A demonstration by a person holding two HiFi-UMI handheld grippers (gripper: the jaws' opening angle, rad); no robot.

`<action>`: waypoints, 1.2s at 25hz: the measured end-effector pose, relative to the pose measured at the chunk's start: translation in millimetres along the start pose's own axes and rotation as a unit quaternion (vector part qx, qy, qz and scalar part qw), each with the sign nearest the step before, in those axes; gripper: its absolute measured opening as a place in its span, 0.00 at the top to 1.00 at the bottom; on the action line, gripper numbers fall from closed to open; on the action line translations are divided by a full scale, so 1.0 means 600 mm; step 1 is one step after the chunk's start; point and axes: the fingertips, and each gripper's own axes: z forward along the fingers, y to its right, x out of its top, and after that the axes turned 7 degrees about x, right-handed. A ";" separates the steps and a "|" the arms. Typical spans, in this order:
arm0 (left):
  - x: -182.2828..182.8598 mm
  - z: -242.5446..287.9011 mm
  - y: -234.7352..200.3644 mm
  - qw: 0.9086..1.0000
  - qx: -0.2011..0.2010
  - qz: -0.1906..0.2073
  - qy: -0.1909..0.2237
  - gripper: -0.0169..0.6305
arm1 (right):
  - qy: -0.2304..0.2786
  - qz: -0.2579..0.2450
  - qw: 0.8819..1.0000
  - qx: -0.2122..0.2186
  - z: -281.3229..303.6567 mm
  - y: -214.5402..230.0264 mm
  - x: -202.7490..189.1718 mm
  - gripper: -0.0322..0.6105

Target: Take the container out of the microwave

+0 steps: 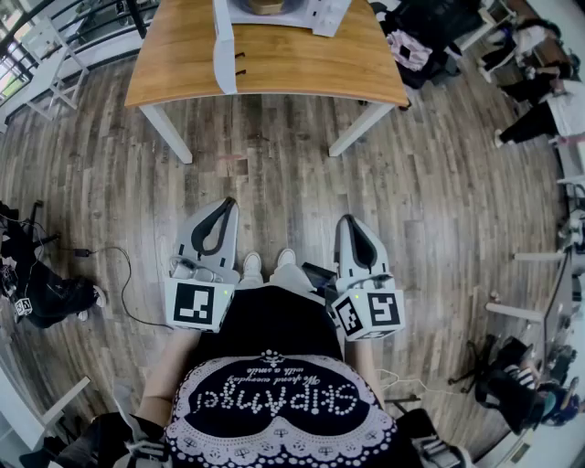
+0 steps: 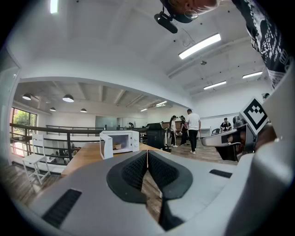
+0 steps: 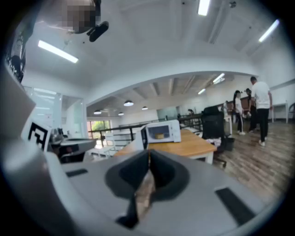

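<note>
Head view looks down on a person holding the left gripper (image 1: 226,203) and right gripper (image 1: 348,219) side by side above a wood floor (image 1: 439,192), well apart from a wooden table (image 1: 292,69) ahead. On the table sits a white microwave (image 1: 315,11) with its door (image 1: 224,55) swung open, and a tan container (image 1: 260,5) rests inside it. Left gripper view shows its dark fingers (image 2: 133,170) pressed together with nothing between them. Right gripper view shows its fingers (image 3: 163,173) likewise closed and empty.
</note>
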 end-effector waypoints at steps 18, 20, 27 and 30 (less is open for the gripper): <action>0.020 0.038 0.052 1.000 0.026 -0.003 0.007 0.93 | -0.002 -0.014 0.999 0.029 0.004 0.067 0.021 0.90; 0.025 0.045 0.063 1.000 0.029 -0.002 0.009 0.93 | 0.002 -0.016 0.999 0.036 0.001 0.079 0.029 0.90; 0.036 0.065 0.101 0.999 0.047 -0.001 0.017 0.93 | 0.011 -0.017 0.998 0.063 -0.012 0.126 0.039 0.89; 0.038 0.070 0.116 0.998 0.061 -0.001 0.021 0.93 | 0.012 -0.011 0.998 0.064 -0.021 0.154 0.034 0.89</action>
